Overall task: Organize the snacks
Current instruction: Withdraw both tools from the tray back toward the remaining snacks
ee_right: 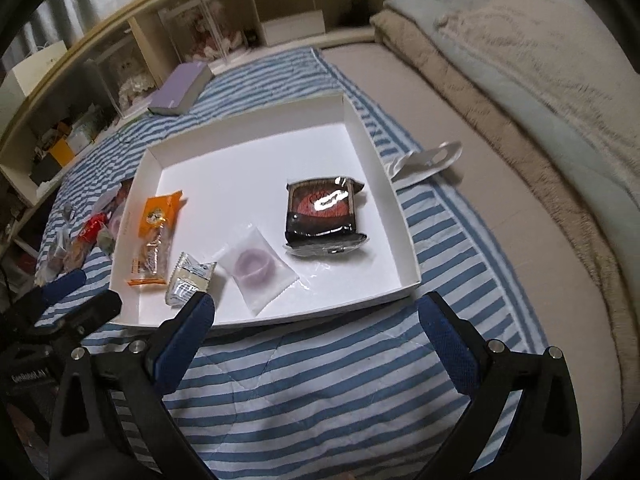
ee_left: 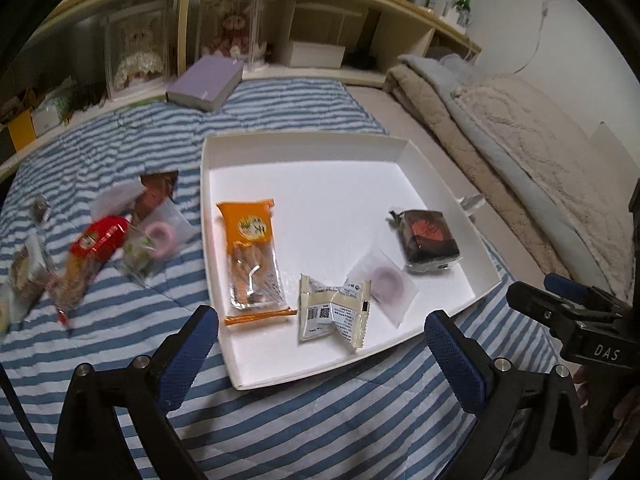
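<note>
On the far left of the left wrist view, a loose pile of snack packets (ee_left: 100, 248) lies on the blue-striped quilt (ee_left: 320, 420), outside the white cardboard tray (ee_left: 304, 148). A red packet (ee_left: 90, 256) is the largest of them, its long axis running from near-left to far-right, slanting toward the tray's left wall. A clear wrapper with a pink ring (ee_left: 160, 236) sits just beside that wall.

Inside the tray, going rightward: an orange biscuit packet (ee_left: 250, 256) lying lengthwise front to back, a crumpled beige sachet (ee_left: 332, 312), a clear wrapper holding a purple ring (ee_left: 386, 284), and a dark wrapped cake (ee_left: 430, 240) toward the right wall.

The left gripper (ee_left: 320, 344) hangs above the tray's near edge with its jaws spread wide and nothing between them. The right gripper (ee_right: 316, 332) is likewise wide open and empty, over the quilt just in front of the tray; outside the tray's right wall lies only a flat silvery wrapper (ee_right: 428, 164).

The unsorted pile lies to the left of both grippers, so the left one is plainly the nearer. A pick there likely means swinging it leftward and setting the jaws across the red packet's narrow width.
</note>
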Action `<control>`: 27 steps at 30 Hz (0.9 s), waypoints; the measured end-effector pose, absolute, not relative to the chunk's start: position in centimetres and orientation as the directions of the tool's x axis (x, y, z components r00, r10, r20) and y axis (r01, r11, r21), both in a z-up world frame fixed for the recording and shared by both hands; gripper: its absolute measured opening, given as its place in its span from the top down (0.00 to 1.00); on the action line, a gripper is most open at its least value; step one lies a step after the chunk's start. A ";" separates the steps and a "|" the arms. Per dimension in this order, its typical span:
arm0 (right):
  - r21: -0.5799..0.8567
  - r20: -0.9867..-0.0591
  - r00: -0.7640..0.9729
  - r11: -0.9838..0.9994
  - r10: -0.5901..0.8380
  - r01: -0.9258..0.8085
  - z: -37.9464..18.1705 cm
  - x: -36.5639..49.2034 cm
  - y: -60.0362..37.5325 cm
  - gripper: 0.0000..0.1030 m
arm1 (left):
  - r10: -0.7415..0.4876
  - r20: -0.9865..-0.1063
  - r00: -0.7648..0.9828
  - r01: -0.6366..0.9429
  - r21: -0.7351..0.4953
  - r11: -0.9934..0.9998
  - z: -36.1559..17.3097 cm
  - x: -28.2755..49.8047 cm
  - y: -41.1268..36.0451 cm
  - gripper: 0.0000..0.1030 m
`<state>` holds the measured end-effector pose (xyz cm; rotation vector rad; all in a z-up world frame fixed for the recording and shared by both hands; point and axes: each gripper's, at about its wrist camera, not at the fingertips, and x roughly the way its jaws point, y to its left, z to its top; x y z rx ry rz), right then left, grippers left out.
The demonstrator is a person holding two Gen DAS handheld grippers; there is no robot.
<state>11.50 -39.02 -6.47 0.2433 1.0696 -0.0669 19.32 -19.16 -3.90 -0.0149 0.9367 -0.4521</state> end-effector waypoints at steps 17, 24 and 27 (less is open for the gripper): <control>0.156 -0.747 0.664 0.980 0.037 0.121 4.0 9.6 -34.8 0.00 | -0.405 -0.642 0.651 0.399 -0.164 0.902 7.8 14.5 -10.0 0.00; 0.169 -0.673 0.735 0.985 0.082 0.044 8.0 10.1 -31.0 0.00 | -0.377 -0.600 0.706 0.372 -0.140 0.918 11.8 12.0 -4.4 0.00; 0.181 -0.646 0.755 0.983 0.111 0.011 8.9 10.7 -28.7 0.00 | -0.359 -0.590 0.723 0.357 -0.126 0.926 13.0 11.3 -2.0 0.00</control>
